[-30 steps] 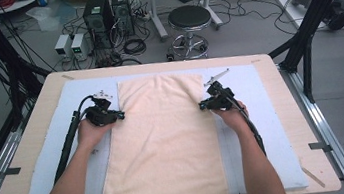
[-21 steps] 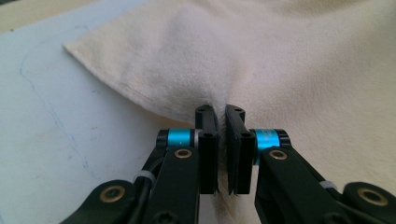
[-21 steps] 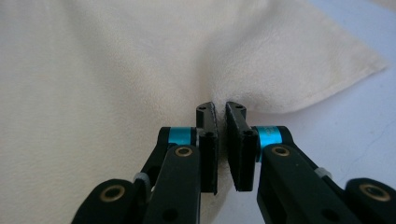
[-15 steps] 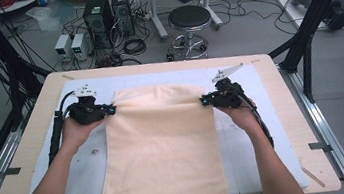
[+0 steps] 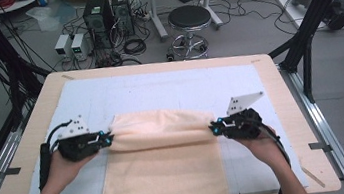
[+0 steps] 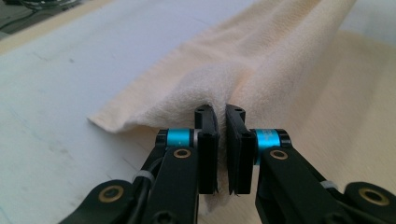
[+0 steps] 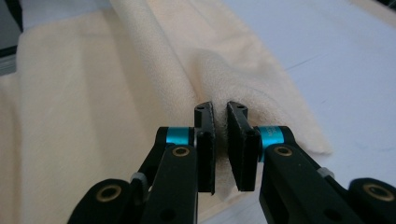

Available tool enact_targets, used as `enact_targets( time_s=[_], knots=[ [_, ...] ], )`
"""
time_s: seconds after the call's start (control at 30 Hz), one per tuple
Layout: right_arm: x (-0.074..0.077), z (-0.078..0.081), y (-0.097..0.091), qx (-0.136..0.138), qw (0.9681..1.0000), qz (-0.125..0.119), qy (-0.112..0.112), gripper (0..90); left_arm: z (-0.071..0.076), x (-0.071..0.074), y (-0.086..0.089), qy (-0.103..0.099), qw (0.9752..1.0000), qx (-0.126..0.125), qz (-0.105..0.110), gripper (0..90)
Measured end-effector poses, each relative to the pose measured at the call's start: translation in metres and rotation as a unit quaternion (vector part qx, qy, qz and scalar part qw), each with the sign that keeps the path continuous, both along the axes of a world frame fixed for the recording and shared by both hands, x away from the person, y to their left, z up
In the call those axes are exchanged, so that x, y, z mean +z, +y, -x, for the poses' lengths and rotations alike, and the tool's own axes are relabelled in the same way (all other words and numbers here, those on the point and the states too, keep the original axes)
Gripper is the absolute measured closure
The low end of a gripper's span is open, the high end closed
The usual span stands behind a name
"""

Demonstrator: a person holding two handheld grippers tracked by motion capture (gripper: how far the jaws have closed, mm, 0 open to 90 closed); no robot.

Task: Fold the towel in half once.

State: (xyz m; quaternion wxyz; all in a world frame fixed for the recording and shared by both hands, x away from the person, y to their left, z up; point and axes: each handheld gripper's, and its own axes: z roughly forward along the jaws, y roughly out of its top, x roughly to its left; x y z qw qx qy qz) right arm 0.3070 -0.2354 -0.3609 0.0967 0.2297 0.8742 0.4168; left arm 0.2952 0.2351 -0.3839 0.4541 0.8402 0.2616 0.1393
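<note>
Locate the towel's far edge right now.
In the high view, the towel's far edge is lifted mid-table over the white mat, pinched between the left gripper and right gripper.

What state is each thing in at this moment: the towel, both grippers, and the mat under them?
Towel: cream, far end lifted and doubled toward the person, near end hanging over the table edge.
Left gripper: shut on the towel's left edge, cloth pinched between the pads.
Right gripper: shut on the towel's right edge.
Mat: flat on the table, far part uncovered.
</note>
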Motion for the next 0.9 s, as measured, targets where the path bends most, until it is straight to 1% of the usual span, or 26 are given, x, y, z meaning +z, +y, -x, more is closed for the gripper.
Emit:
enact_targets(
  time_s=[0.1,0.17,0.2,0.23,0.27,0.3,0.33,0.37,0.4,0.43,0.53,0.6,0.63,0.67,0.7,0.77,0.83,0.9],
  knots=[
    [-0.02,0.013,0.0,0.004,0.9999,0.01,0.011,81.0,0.016,-0.015,-0.002,0.022,0.9997,-0.014,0.0,82.5],
    [-0.033,0.018,-0.002,0.002,0.9996,0.01,0.027,78.3,0.023,-0.024,-0.002,0.034,0.999,-0.026,-0.012,78.9],
    [-0.038,0.02,-0.004,0.002,0.9994,0.011,0.033,75.9,0.026,-0.026,-0.002,0.036,0.9986,-0.031,-0.022,74.8],
    [-0.043,0.021,-0.006,0.0,0.9992,0.014,0.038,72.6,0.028,-0.026,-0.001,0.036,0.9986,-0.033,-0.023,71.4],
    [-0.046,0.022,-0.008,-0.002,0.999,0.015,0.042,66.5,0.029,-0.025,0.001,0.036,0.9985,-0.034,-0.022,67.8],
    [-0.046,0.022,-0.011,-0.007,0.999,0.011,0.043,59.2,0.028,-0.023,0.003,0.036,0.9985,-0.034,-0.023,64.4],
    [-0.046,0.02,-0.014,-0.01,0.9987,0.0,0.049,56.5,0.027,-0.021,0.004,0.036,0.9988,-0.026,-0.022,61.1],
    [-0.044,0.02,-0.016,-0.014,0.9984,-0.009,0.054,52.9,0.024,-0.018,0.006,0.034,0.9989,-0.023,-0.024,59.0],
    [-0.042,0.019,-0.018,-0.02,0.9985,-0.012,0.049,50.4,0.022,-0.016,0.007,0.031,0.9991,-0.017,-0.022,57.4],
    [-0.039,0.018,-0.019,-0.026,0.9986,-0.012,0.045,48.3,0.019,-0.013,0.007,0.029,0.9992,-0.013,-0.023,55.8],
    [-0.032,0.01,-0.017,-0.032,0.9986,-0.011,0.04,45.5,0.007,-0.01,0.005,0.023,0.9996,0.002,-0.018,51.6],
    [-0.03,0.001,-0.013,-0.034,0.9988,-0.002,0.035,43.5,-0.004,-0.011,0.002,0.023,0.9994,0.02,-0.016,49.8],
    [-0.031,-0.004,-0.011,-0.04,0.9986,0.006,0.034,42.4,-0.01,-0.013,0.0,0.024,0.9992,0.03,-0.015,47.1],
    [-0.033,-0.011,-0.009,-0.045,0.9984,0.012,0.032,41.4,-0.016,-0.014,-0.001,0.023,0.9989,0.036,-0.019,46.0],
    [-0.036,-0.017,-0.008,-0.053,0.9978,0.014,0.036,41.2,-0.022,-0.016,-0.003,0.026,0.9985,0.044,-0.017,46.1],
    [-0.042,-0.029,-0.005,-0.067,0.9968,0.011,0.043,41.3,-0.034,-0.021,-0.005,0.037,0.9979,0.049,-0.021,46.4],
    [-0.047,-0.041,-0.003,-0.073,0.9959,0.018,0.052,42.3,-0.045,-0.028,-0.007,0.063,0.9962,0.055,-0.025,47.1],
    [-0.053,-0.048,0.0,-0.082,0.9953,0.021,0.047,42.5,-0.054,-0.035,-0.007,0.088,0.9937,0.065,-0.022,48.7]
  ],
)
